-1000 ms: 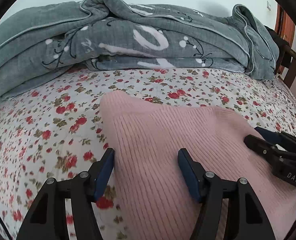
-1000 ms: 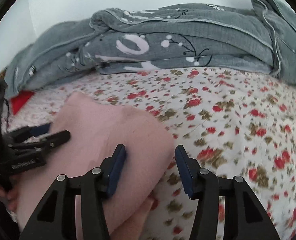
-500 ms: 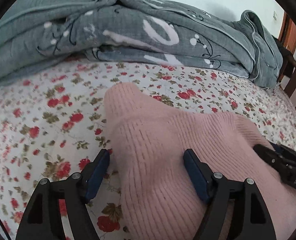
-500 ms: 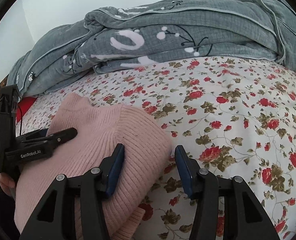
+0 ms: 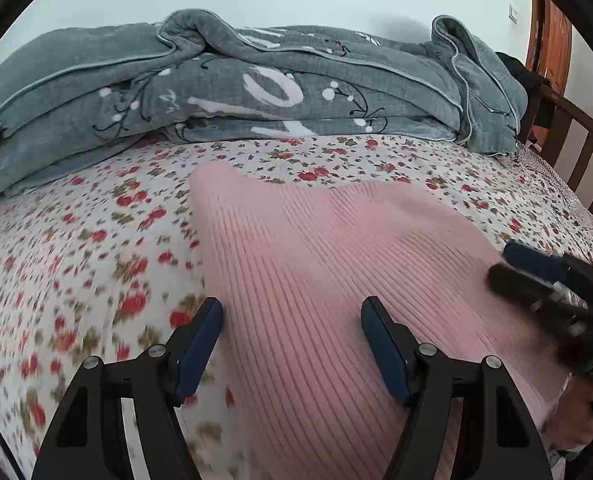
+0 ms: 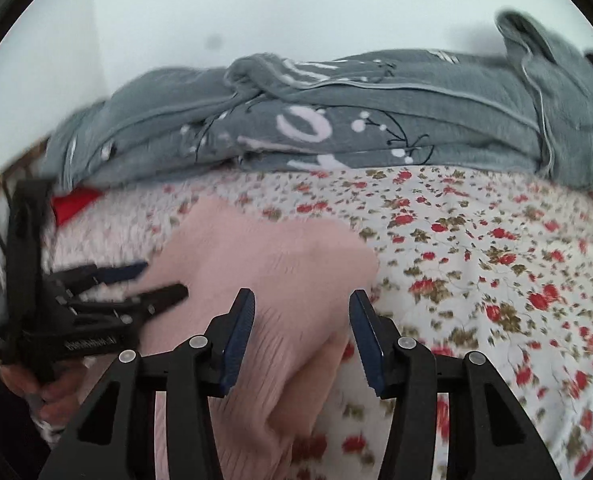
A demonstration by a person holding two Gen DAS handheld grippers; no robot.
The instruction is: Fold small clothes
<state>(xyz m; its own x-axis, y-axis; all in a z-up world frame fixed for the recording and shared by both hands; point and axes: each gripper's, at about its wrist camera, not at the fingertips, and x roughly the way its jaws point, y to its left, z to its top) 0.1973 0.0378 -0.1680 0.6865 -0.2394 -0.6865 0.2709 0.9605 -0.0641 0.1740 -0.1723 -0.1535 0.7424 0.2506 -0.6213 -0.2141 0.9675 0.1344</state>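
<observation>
Hovering over the pink knit [image 5: 328, 264], both grippers sit at its near part while it lies on the floral sheet [image 5: 76, 240], in front of the heaped grey blanket [image 5: 256, 92].

The left gripper [image 5: 290, 344] straddles the knit's left edge: its left finger is over the sheet, its right finger over the ribbed cloth. Its jaws are closing, with cloth between them, but the pads do not look pressed on anything, so I read it as unclamped.

The right gripper [image 6: 300, 328] stands over the knit's right edge, jaws parted, with a raised fold of knit in the gap. Neither pad plainly pinches that fold (motion blur makes this hard to be sure of), so I take it as not gripping either.

The knit already looks like a doubled-over, rounded bundle rather than a spread garment, with two bumps along its far edge. My judgement is that one fold is down and the step in hand is re-gripping for the next one.

The next move calls for each gripper to settle on its own side of the near edge and pinch all the layers, not just the top one. Then both should lift evenly and carry the edge toward the far side, so the knit folds square. The ribbed cloth is stretchy and soft, so an uneven pull would likely skew it or drag the whole bundle across the sheet.
</observation>
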